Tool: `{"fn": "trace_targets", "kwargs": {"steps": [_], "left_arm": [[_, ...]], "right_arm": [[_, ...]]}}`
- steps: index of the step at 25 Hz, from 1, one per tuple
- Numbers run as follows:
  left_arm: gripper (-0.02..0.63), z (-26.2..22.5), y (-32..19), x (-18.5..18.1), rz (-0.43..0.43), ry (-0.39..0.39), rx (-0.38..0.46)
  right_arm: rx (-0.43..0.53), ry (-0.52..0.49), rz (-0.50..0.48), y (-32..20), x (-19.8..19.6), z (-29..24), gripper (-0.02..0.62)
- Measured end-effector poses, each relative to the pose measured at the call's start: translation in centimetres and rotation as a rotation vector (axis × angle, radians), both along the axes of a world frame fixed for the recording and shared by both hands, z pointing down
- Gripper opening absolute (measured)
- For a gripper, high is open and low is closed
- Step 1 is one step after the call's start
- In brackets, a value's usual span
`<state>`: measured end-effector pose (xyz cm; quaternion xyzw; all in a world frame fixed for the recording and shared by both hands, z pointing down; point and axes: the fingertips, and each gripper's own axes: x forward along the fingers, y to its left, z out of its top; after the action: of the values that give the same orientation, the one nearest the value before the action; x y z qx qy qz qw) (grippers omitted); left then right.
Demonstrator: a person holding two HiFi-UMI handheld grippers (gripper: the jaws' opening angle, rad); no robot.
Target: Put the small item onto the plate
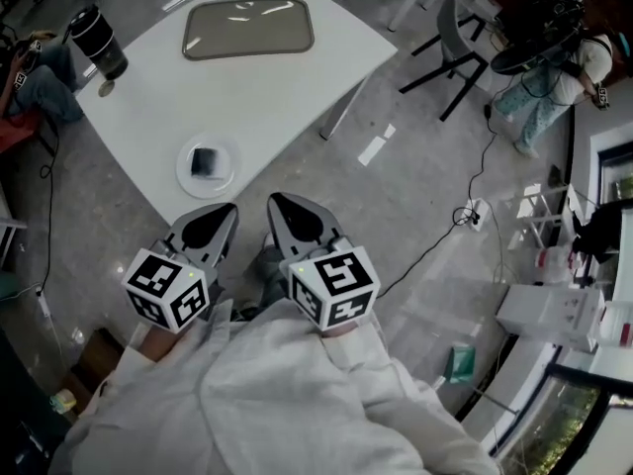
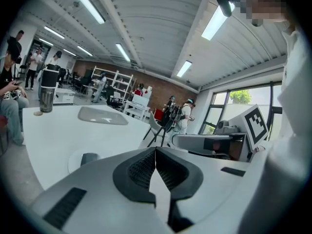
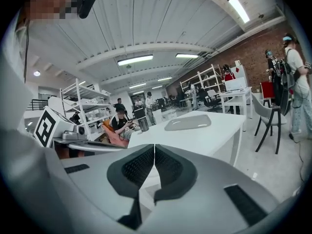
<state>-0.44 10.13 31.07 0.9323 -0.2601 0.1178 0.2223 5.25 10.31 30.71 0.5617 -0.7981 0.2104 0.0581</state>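
bare tabletop [image 1: 272, 92] between plate [image 1: 185, 169] and tray [image 1: 247, 28], tumbler [image 1: 97, 40] at the left corner

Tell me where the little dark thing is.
In the head view, the small dark item lies on the white plate near the closest corner of the white table, ahead of the left hand-held gripper.

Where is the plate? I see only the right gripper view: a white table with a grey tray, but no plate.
Observer: In the head view the plate lies near the table's near corner, just ahead of the left gripper.
Operator: Is the small item on it?
Observer: Yes, a small dark item lies on the plate.
Operator: Does the left gripper hold something?
Observer: No, its jaws are together, with nothing between them.
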Motion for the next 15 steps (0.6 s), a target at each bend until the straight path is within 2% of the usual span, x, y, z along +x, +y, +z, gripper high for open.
{"fn": "trace_targets", "kwargs": {"steps": [9, 15], "left_arm": [[0.011, -0.2, -8.0, 2.8, -0.096, -0.018, 0.009], [0.01, 0.2, -11.1, 4.0, -0.165, 0.009, -0.008]], "right_arm": [[0.003, -0.009, -0.071, -8.8, 3.9, -0.1, 0.015], [-0.016, -0.002, -0.149, -11.6, 4.8, 1.0, 0.015]]}}
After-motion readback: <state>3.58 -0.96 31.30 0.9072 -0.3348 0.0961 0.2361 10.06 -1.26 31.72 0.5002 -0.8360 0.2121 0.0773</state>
